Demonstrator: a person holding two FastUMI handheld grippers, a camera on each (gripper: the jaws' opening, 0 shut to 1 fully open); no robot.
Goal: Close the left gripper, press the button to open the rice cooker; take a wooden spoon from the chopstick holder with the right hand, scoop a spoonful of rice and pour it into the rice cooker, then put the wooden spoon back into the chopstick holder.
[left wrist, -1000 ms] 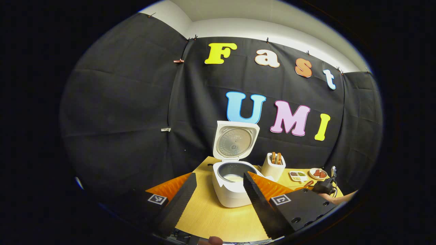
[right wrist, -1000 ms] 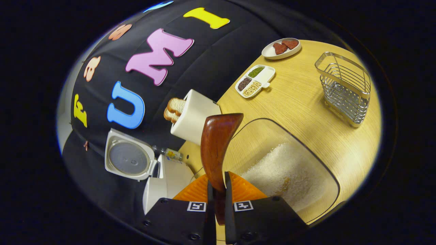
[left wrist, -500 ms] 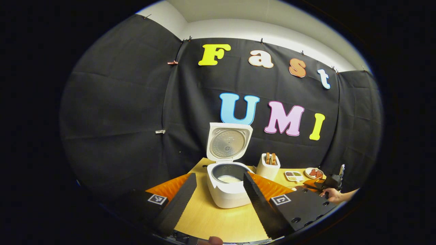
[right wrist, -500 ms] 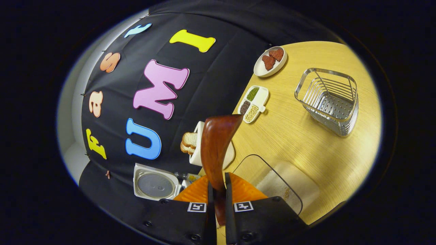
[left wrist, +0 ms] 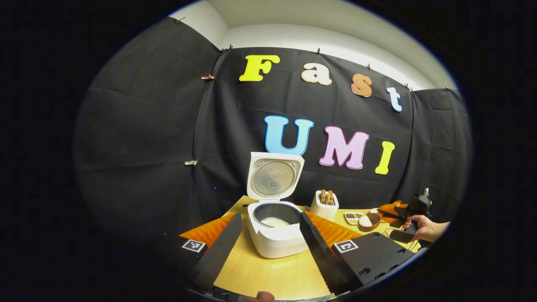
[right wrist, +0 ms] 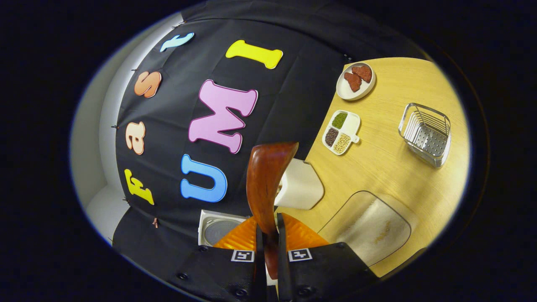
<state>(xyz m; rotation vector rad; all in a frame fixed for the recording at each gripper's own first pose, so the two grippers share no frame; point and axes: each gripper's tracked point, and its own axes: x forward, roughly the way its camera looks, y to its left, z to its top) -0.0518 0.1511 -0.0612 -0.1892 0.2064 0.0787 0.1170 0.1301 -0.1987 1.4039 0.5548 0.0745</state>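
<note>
The white rice cooker (left wrist: 275, 239) stands with its lid (left wrist: 273, 176) up and some rice in the inner pot. My left gripper (left wrist: 268, 249) is open, a short way in front of the cooker, fingers either side of it in the view. To the right, a hand holds my right gripper (left wrist: 409, 212) above the table, shut on the wooden spoon (left wrist: 367, 220), whose bowl carries white rice. In the right gripper view the spoon (right wrist: 268, 180) rises from the shut right gripper (right wrist: 268, 251), above the white chopstick holder (right wrist: 300, 186). The clear rice container (right wrist: 371, 228) lies lower right.
A divided dish of beans (right wrist: 340, 132), a small plate with red pieces (right wrist: 355, 79) and a wire basket (right wrist: 426, 134) sit on the wooden table (right wrist: 390, 167) beyond the container. The chopstick holder (left wrist: 324, 204) stands just right of the cooker.
The right gripper has lifted the spoon up out of the rice container with rice in its bowl. The left gripper has drawn back slightly from the cooker, still open.
</note>
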